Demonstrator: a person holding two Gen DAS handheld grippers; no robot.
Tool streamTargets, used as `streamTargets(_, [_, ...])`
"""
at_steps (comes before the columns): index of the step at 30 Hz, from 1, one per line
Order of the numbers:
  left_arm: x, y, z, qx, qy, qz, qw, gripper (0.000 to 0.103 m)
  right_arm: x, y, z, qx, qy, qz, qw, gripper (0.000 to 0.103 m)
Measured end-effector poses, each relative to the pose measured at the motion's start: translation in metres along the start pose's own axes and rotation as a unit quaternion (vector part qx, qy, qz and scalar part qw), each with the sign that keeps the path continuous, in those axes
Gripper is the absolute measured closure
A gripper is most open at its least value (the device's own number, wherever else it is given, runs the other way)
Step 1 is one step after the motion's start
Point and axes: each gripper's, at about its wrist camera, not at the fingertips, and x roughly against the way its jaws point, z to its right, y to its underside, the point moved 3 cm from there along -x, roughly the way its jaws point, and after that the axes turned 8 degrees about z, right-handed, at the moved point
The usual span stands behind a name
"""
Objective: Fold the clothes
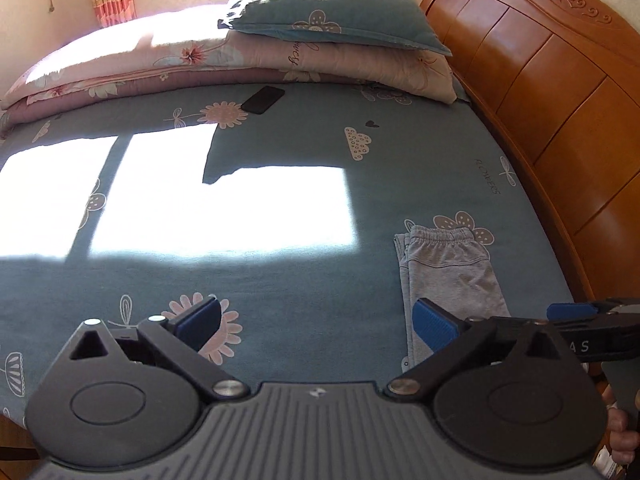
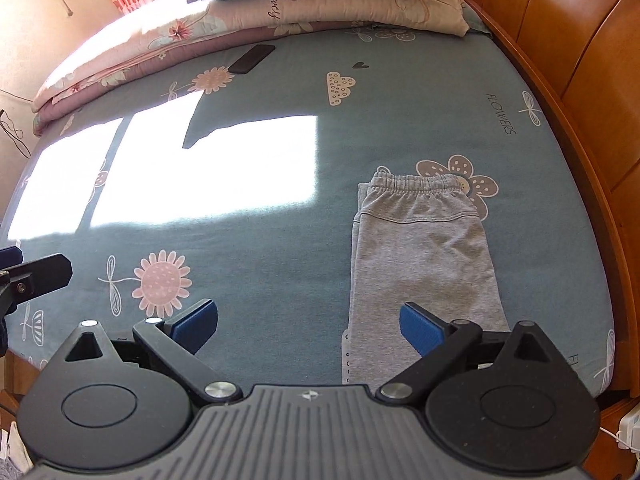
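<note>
Grey pants (image 2: 424, 256) lie folded in a narrow strip on the blue flowered bed sheet (image 2: 260, 248), waistband toward the pillows. In the left wrist view the same pants (image 1: 448, 264) lie at the lower right. My left gripper (image 1: 316, 324) hovers above the sheet with its blue pads wide apart and nothing between them. My right gripper (image 2: 308, 326) is also open and empty, held above the sheet, its right pad over the pants' lower end. The right gripper's tips (image 1: 580, 312) show at the right edge of the left wrist view.
A black phone (image 1: 264, 99) lies on the sheet near the folded pink quilt (image 1: 120, 68), which has a blue pillow (image 1: 336, 12) on top. A wooden headboard (image 1: 560, 92) runs along the right side. A bright sun patch (image 1: 224, 212) covers the middle of the bed.
</note>
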Motion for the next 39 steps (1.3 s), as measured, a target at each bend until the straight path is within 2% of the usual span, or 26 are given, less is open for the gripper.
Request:
streamTargets(8, [-0.004, 0.007, -0.054, 0.017, 0.009, -0.043, 0.9989, 0.001, 0.005, 0.009, -0.025, -0.033, 0.040, -0.017, 0.999, 0.004])
streamTargets(13, [-0.009, 0.010, -0.091, 0.023, 0.024, -0.064, 0.9974, 0.001, 0.004, 0.019, -0.059, -0.060, 0.061, -0.045, 0.995, 0.003])
streamTargets(18, [-0.015, 0.008, -0.114, 0.013, 0.030, -0.077, 0.9965, 0.001, 0.008, 0.020, -0.093, -0.060, 0.082, -0.045, 0.994, 0.003])
streamTargets(23, [-0.019, 0.010, -0.119, 0.016, 0.027, -0.091, 0.9954, 0.001, 0.006, 0.019, -0.115, -0.034, 0.091, -0.043, 0.994, 0.003])
streamTargets(29, [-0.017, 0.016, -0.111, 0.013, 0.004, -0.114, 0.9934, 0.001, -0.003, 0.021, -0.122, -0.003, 0.084, -0.052, 0.995, 0.004])
streamTargets(36, [-0.012, 0.029, -0.091, 0.023, -0.024, -0.134, 0.9904, 0.001, -0.002, 0.024, -0.107, 0.006, 0.065, -0.064, 0.996, 0.003])
streamTargets(39, [-0.007, 0.029, -0.084, 0.020, -0.038, -0.131, 0.9904, 0.001, 0.001, 0.025, -0.099, 0.007, 0.058, -0.061, 0.996, 0.003])
